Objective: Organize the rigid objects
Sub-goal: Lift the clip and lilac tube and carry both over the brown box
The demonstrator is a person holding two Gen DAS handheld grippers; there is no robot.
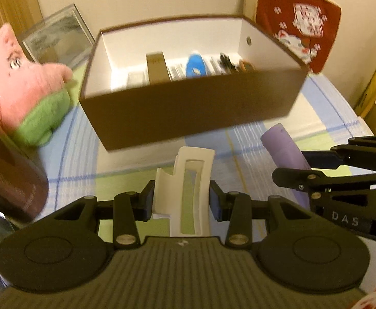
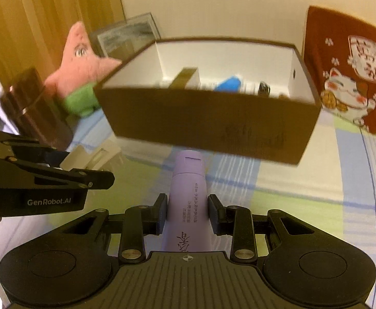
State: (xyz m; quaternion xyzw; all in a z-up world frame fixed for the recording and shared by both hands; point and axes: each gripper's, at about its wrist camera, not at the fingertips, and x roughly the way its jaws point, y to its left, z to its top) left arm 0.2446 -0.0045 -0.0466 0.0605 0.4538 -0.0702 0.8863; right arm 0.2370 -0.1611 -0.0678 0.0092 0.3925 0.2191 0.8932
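Purple tube's (image 2: 188, 203) printed label shows only from right wrist.

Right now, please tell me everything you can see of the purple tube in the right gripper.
The purple tube is a smooth, matte lilac squeeze tube, plastic by its look, with dark printed characters along its side. Its flat-topped cap end points forward toward the brown box. The right gripper is shut on its body, pads pressing both sides, holding it above the checked cloth.

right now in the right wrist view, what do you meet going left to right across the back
dark box → pink plush → cardboard box → red cat cushion
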